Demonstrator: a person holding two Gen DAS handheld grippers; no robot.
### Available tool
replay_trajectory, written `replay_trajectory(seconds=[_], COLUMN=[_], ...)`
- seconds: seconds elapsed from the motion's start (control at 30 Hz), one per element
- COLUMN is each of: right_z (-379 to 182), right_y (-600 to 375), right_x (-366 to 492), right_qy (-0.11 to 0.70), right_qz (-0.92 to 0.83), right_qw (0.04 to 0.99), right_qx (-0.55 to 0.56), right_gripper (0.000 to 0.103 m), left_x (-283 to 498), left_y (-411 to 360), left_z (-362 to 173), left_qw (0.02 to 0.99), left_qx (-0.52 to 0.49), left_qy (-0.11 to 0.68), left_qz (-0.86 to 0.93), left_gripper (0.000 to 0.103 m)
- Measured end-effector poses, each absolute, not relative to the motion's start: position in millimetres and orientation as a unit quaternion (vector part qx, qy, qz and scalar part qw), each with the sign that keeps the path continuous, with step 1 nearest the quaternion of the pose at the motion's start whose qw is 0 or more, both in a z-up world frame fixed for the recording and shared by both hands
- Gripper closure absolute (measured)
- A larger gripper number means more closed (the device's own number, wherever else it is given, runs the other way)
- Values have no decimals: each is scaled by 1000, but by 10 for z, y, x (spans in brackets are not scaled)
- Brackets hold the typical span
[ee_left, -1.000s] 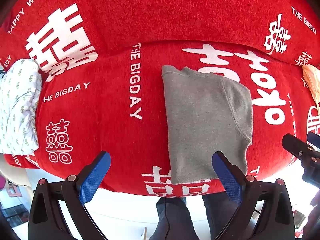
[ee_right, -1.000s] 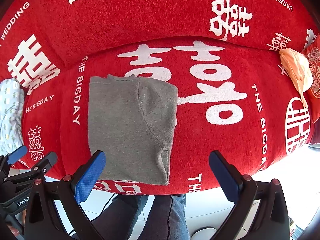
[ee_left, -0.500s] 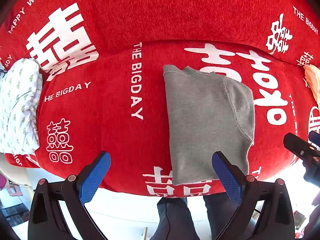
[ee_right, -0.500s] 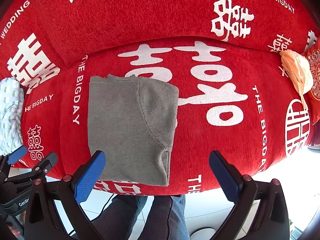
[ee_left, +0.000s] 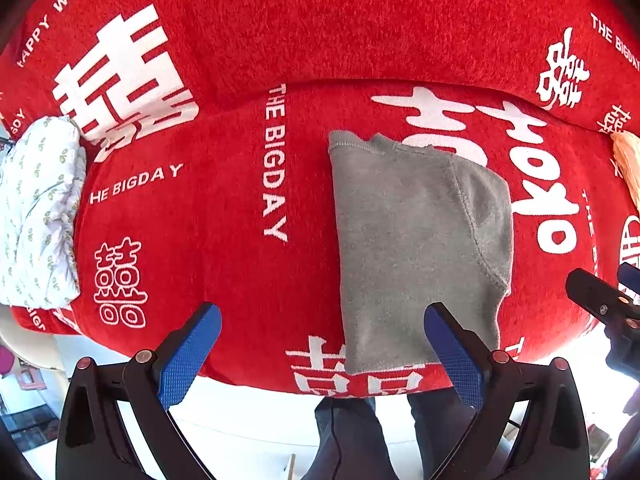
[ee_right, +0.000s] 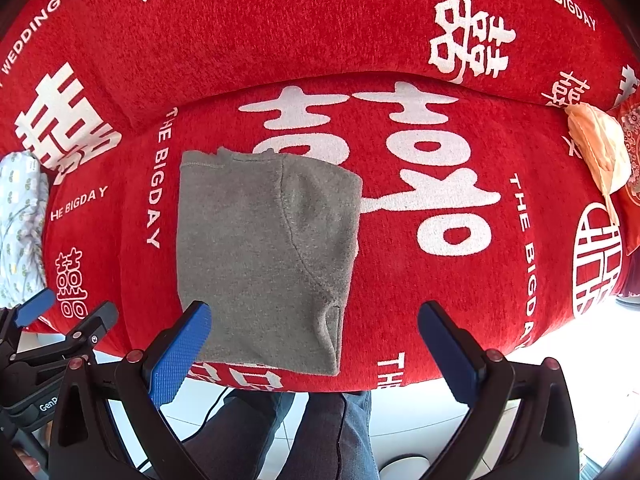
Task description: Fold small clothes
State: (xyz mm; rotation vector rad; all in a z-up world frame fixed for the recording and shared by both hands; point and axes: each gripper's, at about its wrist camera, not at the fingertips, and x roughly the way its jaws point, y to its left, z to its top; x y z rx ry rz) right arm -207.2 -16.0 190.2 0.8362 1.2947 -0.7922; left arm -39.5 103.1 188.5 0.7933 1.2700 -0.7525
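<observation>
A folded grey garment (ee_right: 264, 256) lies flat on the red cover (ee_right: 420, 288), its near edge at the cover's front edge. Both the left gripper (ee_left: 320, 344) and right gripper (ee_right: 312, 340) hover short of it, jaws released wide, holding nothing. Bare red cover spreads left and right of the garment; a patterned white cloth (ee_left: 36, 216) sits far left, a peach cloth (ee_right: 600, 152) far right.

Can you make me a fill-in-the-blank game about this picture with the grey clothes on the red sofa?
1. The folded garment is ____ in colour.
2. It lies on a sofa cover that is ____ with white writing.
3. The left gripper and right gripper both hold ____.
4. Both grippers' jaws stand ____.

Missing words: grey; red; nothing; open
</observation>
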Motion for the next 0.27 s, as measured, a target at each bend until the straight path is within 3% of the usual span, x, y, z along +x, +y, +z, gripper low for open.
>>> replay_trajectory(seconds=[0.27], right_z=[1841], right_y=[-233], right_x=[-2046], right_qy=[577], right_qz=[-340], right_qw=[646], right_qx=[367], right_gripper=[0], left_x=[-430], left_y=[960], left_z=[1864], left_qw=[660], left_qx=[350], left_qy=[572], left_qz=[-339], left_gripper=[2])
